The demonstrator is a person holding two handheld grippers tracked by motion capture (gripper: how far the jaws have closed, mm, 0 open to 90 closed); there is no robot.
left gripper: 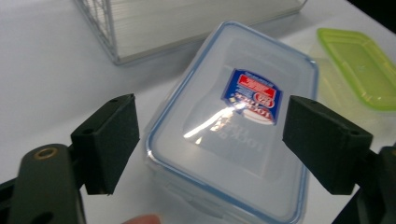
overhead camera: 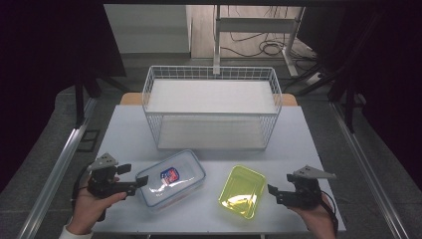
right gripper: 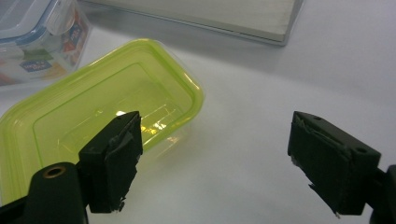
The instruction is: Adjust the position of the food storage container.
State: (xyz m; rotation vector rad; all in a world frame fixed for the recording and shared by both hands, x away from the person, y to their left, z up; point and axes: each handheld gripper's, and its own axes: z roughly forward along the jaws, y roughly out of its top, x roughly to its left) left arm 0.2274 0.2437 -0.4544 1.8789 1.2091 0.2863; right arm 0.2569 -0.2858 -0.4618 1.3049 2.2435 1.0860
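A: Looking at the left tongs (overhead camera: 133, 180), why are they spread wide at the clear lidded box (left gripper: 233, 126)?

B: Maybe to fit round it. The right tongs (overhead camera: 276, 193), spread too, wait beside the green tub (overhead camera: 242, 191) on the bench (overhead camera: 298, 144).

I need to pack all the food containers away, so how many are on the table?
2. The clear lidded container lies front left, by the left gripper; the yellow-green container lies front right. None visible in the wire basket.
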